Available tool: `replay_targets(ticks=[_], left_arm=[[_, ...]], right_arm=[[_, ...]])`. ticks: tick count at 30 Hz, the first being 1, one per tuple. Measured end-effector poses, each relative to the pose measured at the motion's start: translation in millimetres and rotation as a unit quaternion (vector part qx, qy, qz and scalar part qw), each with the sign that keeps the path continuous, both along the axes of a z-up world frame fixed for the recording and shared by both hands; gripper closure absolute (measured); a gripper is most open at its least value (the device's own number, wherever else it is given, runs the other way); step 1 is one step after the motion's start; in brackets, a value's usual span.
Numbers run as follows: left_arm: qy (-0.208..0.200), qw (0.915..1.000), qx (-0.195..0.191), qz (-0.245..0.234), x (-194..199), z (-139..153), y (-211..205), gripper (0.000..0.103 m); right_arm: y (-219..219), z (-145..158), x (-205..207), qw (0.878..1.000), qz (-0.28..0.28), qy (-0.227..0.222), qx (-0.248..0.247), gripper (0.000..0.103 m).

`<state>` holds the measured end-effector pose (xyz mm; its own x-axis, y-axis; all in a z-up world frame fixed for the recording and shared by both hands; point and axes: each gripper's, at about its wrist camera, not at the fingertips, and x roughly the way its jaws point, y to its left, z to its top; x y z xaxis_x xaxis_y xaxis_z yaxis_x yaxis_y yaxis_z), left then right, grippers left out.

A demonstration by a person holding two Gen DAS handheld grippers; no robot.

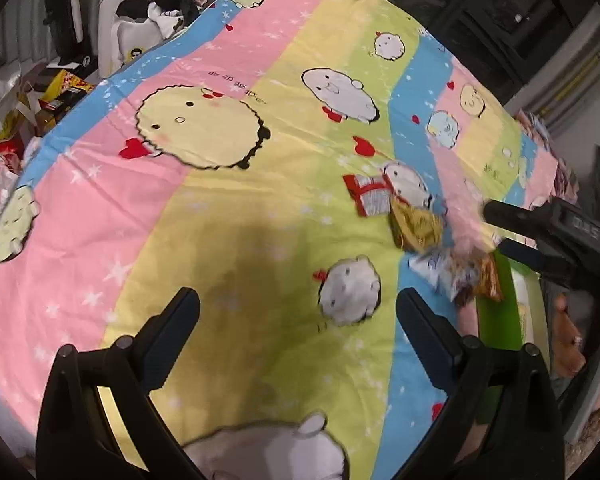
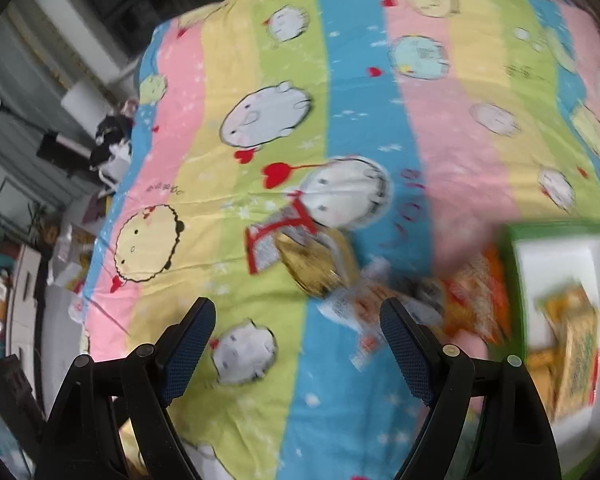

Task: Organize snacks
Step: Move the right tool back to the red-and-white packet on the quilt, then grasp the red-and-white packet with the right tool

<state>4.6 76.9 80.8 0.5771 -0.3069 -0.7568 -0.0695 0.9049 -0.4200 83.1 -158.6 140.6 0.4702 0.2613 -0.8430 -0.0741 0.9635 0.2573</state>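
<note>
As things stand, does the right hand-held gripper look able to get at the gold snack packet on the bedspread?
Probably yes. The right hand-held gripper is open and empty, and the gold snack packet lies just ahead on the bedspread, uncovered, only overlapping the red-and-white packet.

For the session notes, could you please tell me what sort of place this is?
Probably a bedroom at home: a striped pastel cartoon bedsheet covers a bed, a heap of black-and-white clothes lies beyond, and shopping bags crowd the floor.

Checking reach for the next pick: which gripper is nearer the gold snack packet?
Right. The right gripper hangs open just short of the gold snack packet. The left gripper, also open and empty, sits farther off over bare bedsheet, the packet up to its right.
</note>
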Motion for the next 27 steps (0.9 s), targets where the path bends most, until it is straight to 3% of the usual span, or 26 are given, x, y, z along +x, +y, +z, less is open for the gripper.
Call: replay_targets(ticks=[4,6,9,14,16,18,27], left_arm=[[-0.008,0.9989,-0.044,-0.016,37.2,-3.3,-9.7,0.005],[-0.006,0.9984,-0.049,-0.027,58.9,-7.0,-20.4,0.007],[0.002,0.9975,-0.053,-0.047,91.4,-16.4,-38.8,0.017],[0.039,0.9961,-0.057,-0.054,137.0,-43.7,-59.8,0.036],[0.053,0.9945,-0.066,-0.061,145.2,-52.9,-65.5,0.04],[0.064,0.9928,-0.074,-0.068,149.4,-60.0,-71.4,0.045],[0.051,0.9963,-0.028,-0.064,144.2,-52.8,-77.7,0.068]], right_arm=[[25.8,-13.6,42.3,0.999,0.041,0.022,-0.01,0.018],[27.8,-24.4,63.5,0.998,0.044,0.034,-0.006,0.018],[22.2,-41.3,90.1,0.997,0.044,0.056,0.008,0.018],[17.5,-74.7,125.5,0.993,0.044,0.102,0.025,0.028],[17.8,-83.9,131.5,0.992,0.046,0.115,0.025,0.036],[20.8,-89.3,131.5,0.991,0.059,0.119,0.031,0.037],[41.2,-89.7,123.8,0.991,0.08,0.106,0.013,0.042]])
